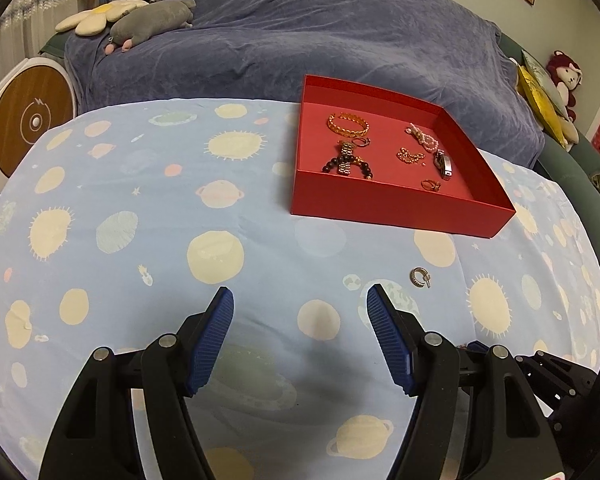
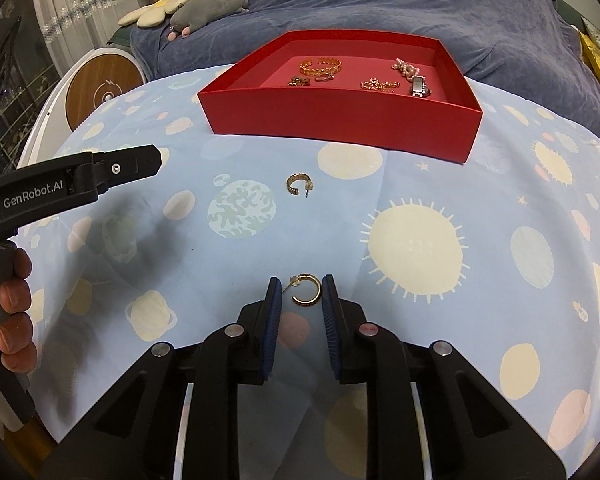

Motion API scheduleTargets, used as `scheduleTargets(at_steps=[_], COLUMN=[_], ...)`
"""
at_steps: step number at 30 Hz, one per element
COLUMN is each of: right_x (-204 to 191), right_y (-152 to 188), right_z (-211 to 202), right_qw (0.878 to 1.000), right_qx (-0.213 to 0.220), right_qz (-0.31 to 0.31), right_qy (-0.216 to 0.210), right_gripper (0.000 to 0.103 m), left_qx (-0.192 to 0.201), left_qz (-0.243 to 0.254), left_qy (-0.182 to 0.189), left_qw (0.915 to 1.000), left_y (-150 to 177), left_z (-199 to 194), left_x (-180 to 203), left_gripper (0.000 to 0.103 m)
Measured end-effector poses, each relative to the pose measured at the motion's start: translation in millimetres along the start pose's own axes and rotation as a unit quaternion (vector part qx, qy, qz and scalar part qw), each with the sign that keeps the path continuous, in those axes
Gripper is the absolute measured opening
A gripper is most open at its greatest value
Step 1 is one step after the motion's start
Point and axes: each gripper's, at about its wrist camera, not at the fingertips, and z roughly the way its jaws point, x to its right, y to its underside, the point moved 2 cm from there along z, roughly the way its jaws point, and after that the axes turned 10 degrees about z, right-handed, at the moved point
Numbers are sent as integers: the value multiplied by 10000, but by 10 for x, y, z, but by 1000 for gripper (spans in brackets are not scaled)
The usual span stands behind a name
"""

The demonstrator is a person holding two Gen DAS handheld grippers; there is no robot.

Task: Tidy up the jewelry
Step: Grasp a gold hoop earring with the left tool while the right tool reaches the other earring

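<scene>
A pale blue cloth printed with suns and planets (image 2: 440, 208) covers the table before a blue-blanketed sofa (image 2: 380, 4). At lower centre, a gold hoop earring (image 2: 307, 290) lies between the right gripper (image 2: 300, 296)'s narrowed jaws, its right side at the pad. A second gold hoop earring (image 2: 298, 184) lies mid-frame. The shallow red cardboard box (image 2: 340, 114) above holds bracelets and rings. The left gripper (image 1: 300, 304) hangs wide open, empty.

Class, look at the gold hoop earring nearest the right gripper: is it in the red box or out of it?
Out. The earring lies on the cloth between the right gripper's jaws, short of the box.
</scene>
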Motion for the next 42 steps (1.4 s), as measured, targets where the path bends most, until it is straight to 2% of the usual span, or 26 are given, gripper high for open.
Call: scheduleTargets(at_steps=[5,10,16,20,24,30,38,42], right_x=[112,366,546,582,583,597,590,588], right_y=[-130,-270,-356,-366,-367,-368,-353,-349], right_z=[-151,-231,-286,-272,-267,-269,-246,-236], right_qw=[9996,9977,9951,9944,9944,9942,9940,9941], right_qx=[196,304,409,372,364,362,311,296], right_qz=[182,606,891,991,993,1016,1051,1044], right_qy=[-21,62,131,51,24,7,-17,-19], right_gripper=[20,20,20,20,20,20,20,20], left_qx=[3,-103,-96,-34,20,35,11,37], left_qz=[125,372,732,893,994,1130,1202,1296], left_qy=[153,450,594,517,382,277,56,37], left_qw=[9998,9982,9955,9947,9943,9932,9927,9916], left_y=[-41,-123,-141,-141,-136,-128,-136,-132], left_z=[64,241,460,544,600,660,684,671], left_x=[117,438,756,801,806,865,891,918], left_gripper=[67,67,67,66,59,58,43,24])
